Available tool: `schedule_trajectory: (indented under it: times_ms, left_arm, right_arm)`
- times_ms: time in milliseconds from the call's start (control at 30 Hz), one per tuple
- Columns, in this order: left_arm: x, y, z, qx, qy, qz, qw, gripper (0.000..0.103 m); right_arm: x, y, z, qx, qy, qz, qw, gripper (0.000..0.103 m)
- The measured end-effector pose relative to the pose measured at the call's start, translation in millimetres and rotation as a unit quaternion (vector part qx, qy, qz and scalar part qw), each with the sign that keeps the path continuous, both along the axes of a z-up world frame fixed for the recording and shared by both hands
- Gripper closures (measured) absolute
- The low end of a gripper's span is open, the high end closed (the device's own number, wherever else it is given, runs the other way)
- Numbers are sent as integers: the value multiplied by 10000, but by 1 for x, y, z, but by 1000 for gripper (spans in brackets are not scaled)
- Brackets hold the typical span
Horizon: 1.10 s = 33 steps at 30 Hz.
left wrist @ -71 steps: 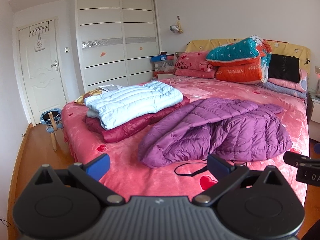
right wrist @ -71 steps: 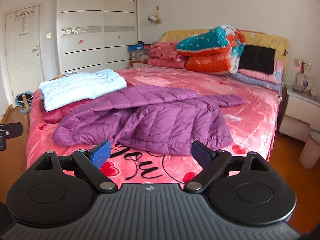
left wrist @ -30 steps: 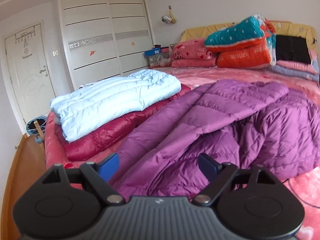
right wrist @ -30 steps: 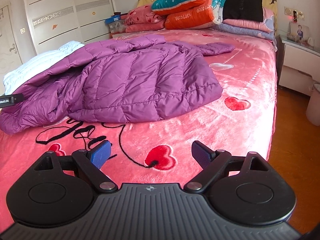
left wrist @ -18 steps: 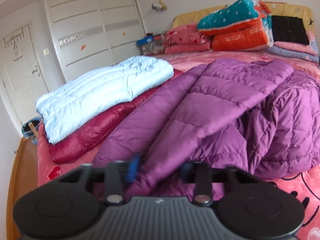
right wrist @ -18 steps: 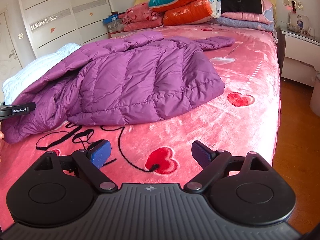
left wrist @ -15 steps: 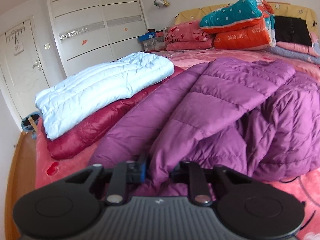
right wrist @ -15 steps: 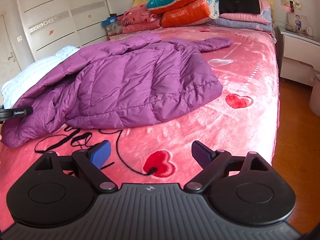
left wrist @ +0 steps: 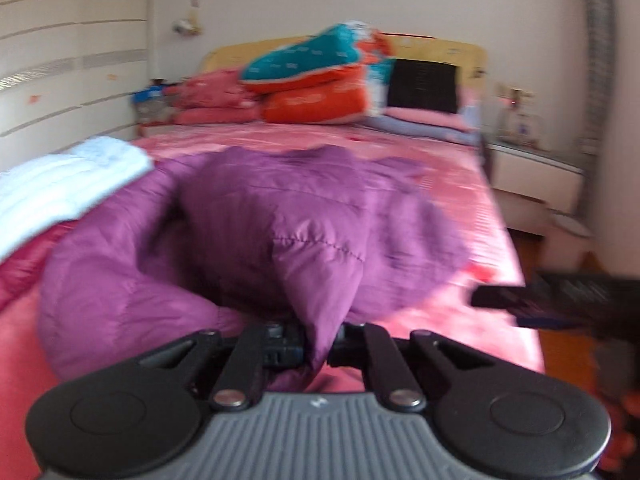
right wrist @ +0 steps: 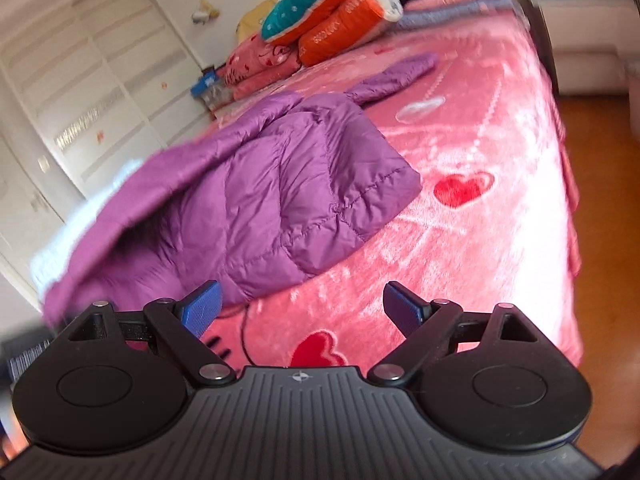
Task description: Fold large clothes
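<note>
A purple quilted down jacket [left wrist: 304, 220] lies crumpled on the pink bed [left wrist: 452, 184]. My left gripper [left wrist: 318, 342] is shut on a pinched fold at the jacket's near edge, and the cloth rises from between its fingers. In the right wrist view the same jacket [right wrist: 280, 184] spreads across the bed, one sleeve reaching toward the pillows. My right gripper [right wrist: 302, 306] is open just in front of the jacket's near hem, over the pink blanket [right wrist: 480, 240], with nothing between its blue pads [right wrist: 202, 308]. The right gripper's dark tip [left wrist: 520, 300] shows at the right of the left view.
A folded pale blue jacket [left wrist: 60, 184] lies on a dark red one [left wrist: 20, 264] at the left. Pillows and folded quilts [left wrist: 320, 84] are piled at the headboard. A white nightstand [left wrist: 536, 176] and wooden floor [right wrist: 600, 200] flank the bed's right side. White wardrobe doors [right wrist: 100, 80] stand behind.
My left gripper has shut on the jacket's edge and swung to the right with it. My right gripper has rolled and moved closer to the jacket's hem, still open.
</note>
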State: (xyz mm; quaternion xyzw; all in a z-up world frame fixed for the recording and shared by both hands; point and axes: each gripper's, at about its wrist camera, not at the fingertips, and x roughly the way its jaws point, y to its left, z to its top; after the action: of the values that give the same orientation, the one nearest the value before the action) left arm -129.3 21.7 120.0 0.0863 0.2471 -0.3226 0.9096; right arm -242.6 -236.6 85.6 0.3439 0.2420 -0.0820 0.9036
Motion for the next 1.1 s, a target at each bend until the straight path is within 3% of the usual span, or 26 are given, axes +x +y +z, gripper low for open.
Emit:
schedule_trajectory:
  times_ms: [100,200,333,467,600,700,767,967,1100]
  left_arm:
    - [-19,-13,-9,-40,96,-255,9996,98]
    - [-36,-24,-15,-3,107,-491,9987,98]
    - [-58,-39,-23,146,13,-810,9966,98]
    - [-75,-48,-32,415,-104,-1177,9921,97]
    - [-70,-37,-37,520,255,-1252,9904,91]
    - [-63,-20,-24,94,560,-1252,9905,67]
    - [-65,-6,-13,-142,502,-1307,9900,44]
    - [-63,29,17,-537,-102,-1588,9858,24]
    - [-44,62,20,-872,-311,-1148,9891,15]
  right_arm:
    - [-6,-18,-6,718,-232,55,9971,0]
    - [-11,-24,-6,1035,-491,246,9931,0]
    - [-17,-24,1,1126,-785,474,9894,0]
    - [-18,-23,8,871,-823,458,9917,0]
    - [-20,-23,11,765,-738,327,9938,0]
    - [-24,-20,15,497,-698,282,9959,0]
    - [-25,-20,17,296,-684,241,9969,0]
    - [-30,-1,40,-720,-642,234,9951,0]
    - [-30,16,60,-1208,-722,291,9896,0]
